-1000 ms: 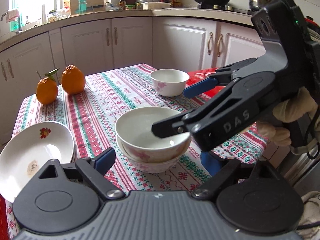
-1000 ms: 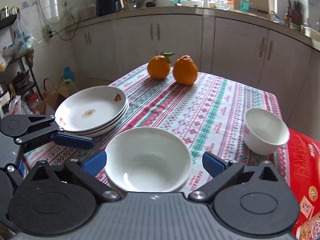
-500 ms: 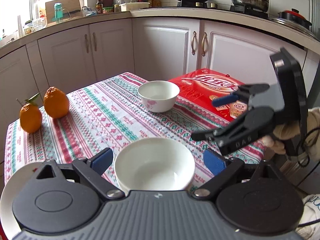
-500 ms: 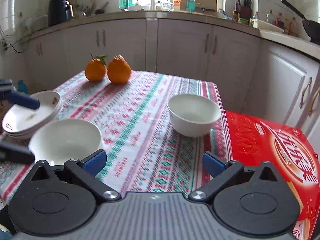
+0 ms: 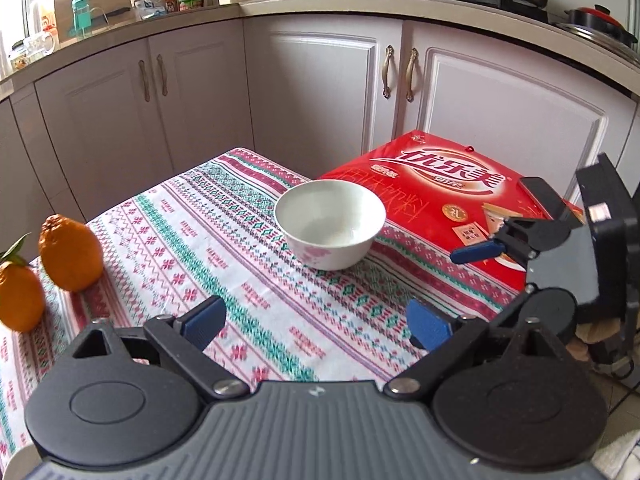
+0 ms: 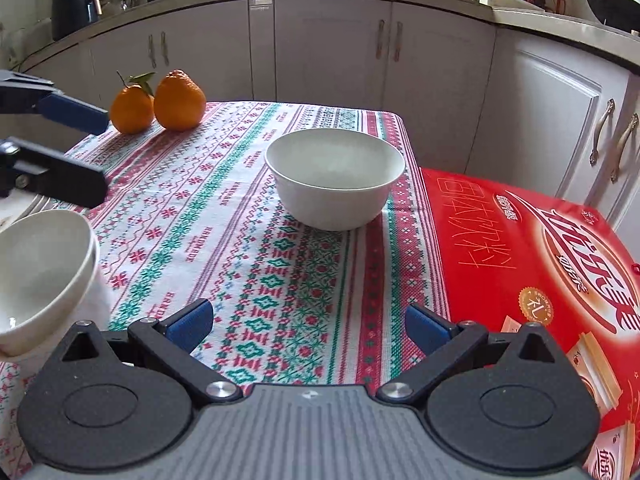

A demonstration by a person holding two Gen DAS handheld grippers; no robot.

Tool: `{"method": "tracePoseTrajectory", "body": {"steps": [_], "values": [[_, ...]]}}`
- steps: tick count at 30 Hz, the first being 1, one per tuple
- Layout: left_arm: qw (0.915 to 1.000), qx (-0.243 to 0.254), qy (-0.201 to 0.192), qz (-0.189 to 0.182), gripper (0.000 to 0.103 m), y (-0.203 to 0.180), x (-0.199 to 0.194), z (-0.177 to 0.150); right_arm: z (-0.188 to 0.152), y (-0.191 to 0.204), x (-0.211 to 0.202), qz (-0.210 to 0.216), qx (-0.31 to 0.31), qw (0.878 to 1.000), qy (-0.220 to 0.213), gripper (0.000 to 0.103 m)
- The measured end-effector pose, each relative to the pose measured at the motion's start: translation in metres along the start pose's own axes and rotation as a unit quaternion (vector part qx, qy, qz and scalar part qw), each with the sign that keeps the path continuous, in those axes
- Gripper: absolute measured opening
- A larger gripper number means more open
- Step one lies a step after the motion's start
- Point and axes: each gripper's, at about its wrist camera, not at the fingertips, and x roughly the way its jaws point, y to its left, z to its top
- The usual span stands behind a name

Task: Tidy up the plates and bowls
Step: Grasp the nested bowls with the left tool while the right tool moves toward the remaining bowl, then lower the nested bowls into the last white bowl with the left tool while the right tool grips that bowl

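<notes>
Both cameras have swung off the bowl stack [image 6: 42, 276] toward the lone bowl [image 5: 330, 229], upright, mouth up, round with no long axis, by the red box [image 5: 460, 208]. Right gripper [image 6: 308, 326] and left gripper [image 5: 316, 326] are spread, empty. Next, probably: pinch its rim, carry it to the stack.

A white ceramic bowl [image 6: 335, 178] sat on the patterned tablecloth [image 6: 248, 240], just left of a red printed carton [image 6: 532, 256]. Two oranges [image 6: 158, 102] lay behind-left; stacked white bowls [image 6: 38, 280] lay near-left.
</notes>
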Motion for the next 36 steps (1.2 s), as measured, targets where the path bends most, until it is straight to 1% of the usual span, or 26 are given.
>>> {"method": "tracePoseTrajectory", "body": {"steps": [9,16,18,20,24,29,36], "values": [[0.9995,-0.007,0.015,-0.027,0.096,0.019,0.063,0.029,0.022,-0.007,0.018,-0.008,-0.022,0.999,-0.023,0.103],[0.9988,-0.005,0.02,-0.043,0.094,0.023,0.1,0.05,0.041,-0.011,0.036,-0.011,-0.044,0.998,-0.041,0.103],[0.9985,-0.013,0.024,-0.047,0.092,0.025,0.109,0.054,0.046,-0.013,0.041,-0.009,-0.045,0.998,-0.041,0.102],[0.9979,-0.021,0.031,-0.053,0.083,0.027,0.118,0.057,0.049,-0.014,0.045,-0.006,-0.045,0.998,-0.041,0.102],[0.9976,-0.027,0.033,-0.055,0.081,0.03,0.13,0.061,0.054,-0.015,0.047,0.001,-0.051,0.998,-0.047,0.101],[0.9967,-0.028,0.041,-0.064,0.071,0.029,0.141,0.066,0.057,-0.016,0.049,0.004,-0.052,0.997,-0.048,0.092],[0.9963,-0.021,0.046,-0.07,0.066,0.025,0.149,0.069,0.057,-0.014,0.048,0.006,-0.054,0.997,-0.049,0.087]]}}
